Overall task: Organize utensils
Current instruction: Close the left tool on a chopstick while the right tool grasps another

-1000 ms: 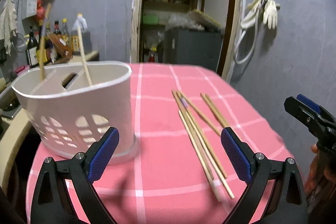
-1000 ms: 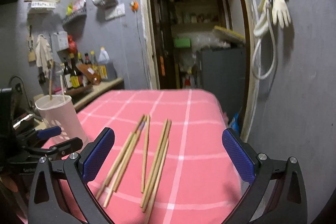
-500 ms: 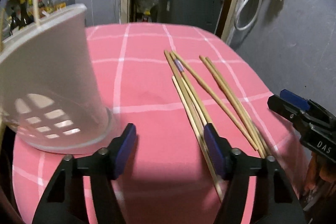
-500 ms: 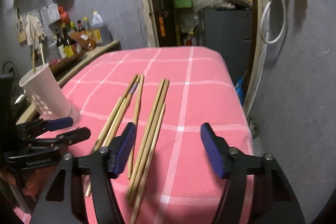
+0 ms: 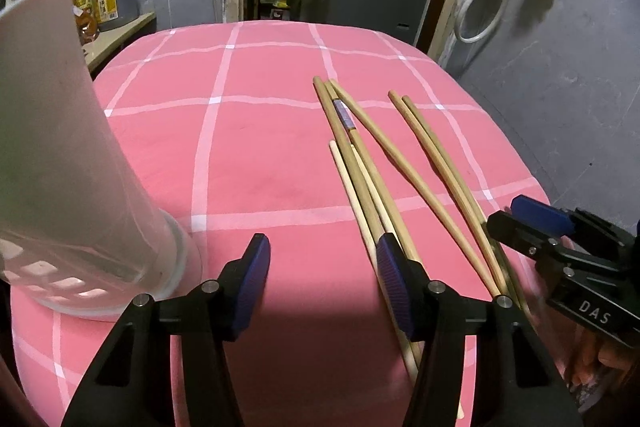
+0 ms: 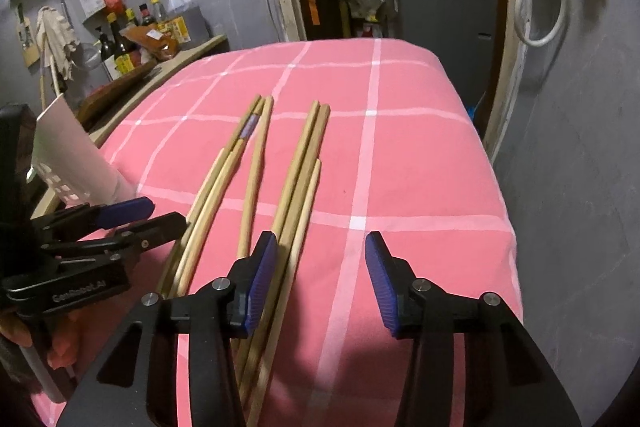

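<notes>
1. Step in hand, by my read: the approach to pick up chopsticks (image 5: 360, 163). They lie loose on the pink checked cloth (image 5: 248, 147), one bunch on the left, one on the right (image 6: 304, 163). None lifted yet.
2. Left gripper (image 5: 324, 283): jaws have just been closing, now part-open w/ only bare cloth between them. Its right pad sits over the near ends of the left bunch, not around them.
3. Right gripper (image 6: 320, 279): also just been closing, part-open, nothing gripped. Its left pad is right at the right-hand bunch; the gap holds cloth only.
4. White holder (image 5: 60, 147) stands at the cloth's left edge, well apart from the sticks.
5. Next, prob.: each gripper needs to shift sideways so a stick lies between its pads, then drop & squeeze. Thin round sticks may roll or cross.
</notes>
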The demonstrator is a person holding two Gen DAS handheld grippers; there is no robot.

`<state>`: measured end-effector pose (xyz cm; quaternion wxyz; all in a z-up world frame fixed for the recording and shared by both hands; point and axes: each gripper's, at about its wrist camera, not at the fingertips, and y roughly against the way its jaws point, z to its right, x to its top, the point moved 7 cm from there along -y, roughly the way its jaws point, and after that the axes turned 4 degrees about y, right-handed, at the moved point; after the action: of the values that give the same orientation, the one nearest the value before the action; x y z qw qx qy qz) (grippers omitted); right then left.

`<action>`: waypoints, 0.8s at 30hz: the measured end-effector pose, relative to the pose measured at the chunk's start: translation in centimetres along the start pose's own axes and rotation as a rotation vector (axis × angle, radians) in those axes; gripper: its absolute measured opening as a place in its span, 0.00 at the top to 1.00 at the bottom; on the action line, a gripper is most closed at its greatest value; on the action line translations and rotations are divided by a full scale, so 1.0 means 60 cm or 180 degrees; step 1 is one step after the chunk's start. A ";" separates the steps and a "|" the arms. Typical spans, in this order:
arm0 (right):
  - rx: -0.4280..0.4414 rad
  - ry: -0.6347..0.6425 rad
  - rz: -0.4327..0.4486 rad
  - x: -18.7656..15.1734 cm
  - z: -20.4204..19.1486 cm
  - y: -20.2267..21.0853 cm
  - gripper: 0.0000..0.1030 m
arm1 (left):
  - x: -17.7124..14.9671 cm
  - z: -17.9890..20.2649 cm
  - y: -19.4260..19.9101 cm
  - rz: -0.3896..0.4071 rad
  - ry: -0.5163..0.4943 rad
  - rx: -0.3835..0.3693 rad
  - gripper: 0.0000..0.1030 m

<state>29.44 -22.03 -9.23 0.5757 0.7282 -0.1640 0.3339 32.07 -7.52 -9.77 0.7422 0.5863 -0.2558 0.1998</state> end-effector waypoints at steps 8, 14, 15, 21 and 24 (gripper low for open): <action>-0.0036 -0.0058 -0.0052 0.002 0.005 -0.006 0.59 | 0.008 0.009 -0.011 0.0000 -0.0019 0.0025 0.54; -0.0066 -0.0066 -0.0075 0.010 0.010 -0.014 0.66 | 0.010 0.015 -0.015 -0.0019 -0.0042 0.0025 0.64; -0.0061 -0.0072 -0.0098 0.010 0.012 -0.018 0.68 | 0.009 0.017 -0.014 -0.0022 -0.0059 0.0009 0.67; -0.0047 -0.0029 -0.0151 0.016 0.004 -0.031 0.74 | 0.017 0.022 -0.026 -0.0071 -0.0075 0.0002 0.75; -0.0043 0.0003 -0.0206 0.025 0.002 -0.044 0.75 | 0.025 0.023 -0.032 -0.0106 -0.0046 0.0003 0.77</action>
<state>32.23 -21.19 -10.16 0.5911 0.7290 -0.1424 0.3144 34.19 -9.32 -10.10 0.7433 0.5923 -0.2512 0.1833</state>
